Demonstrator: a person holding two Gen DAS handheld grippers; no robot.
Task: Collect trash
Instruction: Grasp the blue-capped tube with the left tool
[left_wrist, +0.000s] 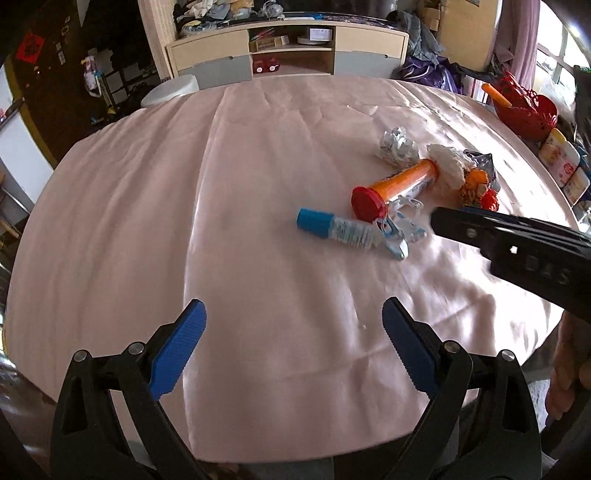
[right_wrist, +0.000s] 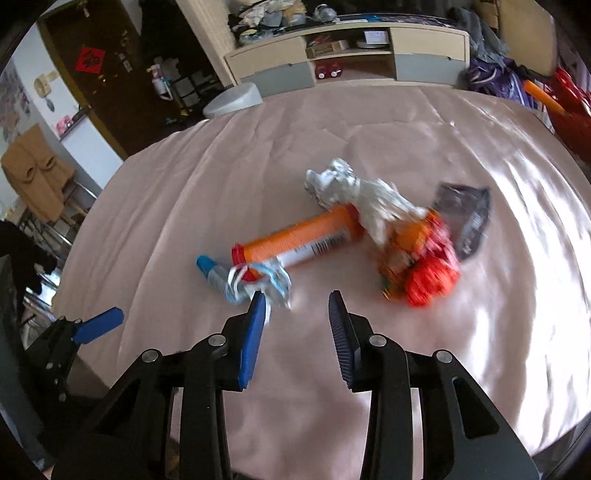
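A pile of trash lies on a round worktop (left_wrist: 258, 184) draped in a pale pink cloth, toward its right side in the left wrist view. An orange tube with a red cap (left_wrist: 399, 184) lies on its side, and a small blue-capped tube (left_wrist: 332, 227) rests just in front of the cap, touching a crumpled clear-and-blue wrapper (left_wrist: 397, 236). Beyond the orange tube sit a crumpled silver foil ball (left_wrist: 397, 146) and a wad of white paper (left_wrist: 448, 162), with an orange-red snack wrapper (left_wrist: 478, 192) and a dark grey packet (left_wrist: 484, 162) beside them. The left gripper (left_wrist: 293, 325) hangs above bare cloth, well short of the pile, its blue fingers (left_wrist: 177, 347) spread wide and holding nothing. The right gripper (right_wrist: 297, 306) is near the crumpled wrapper (right_wrist: 266, 282), its fingers (right_wrist: 253, 332) apart and empty, the left one just beside the wrapper's edge; motion blur hides whether they touch. A red basket (left_wrist: 524, 107) stands at the worktop's far right edge.
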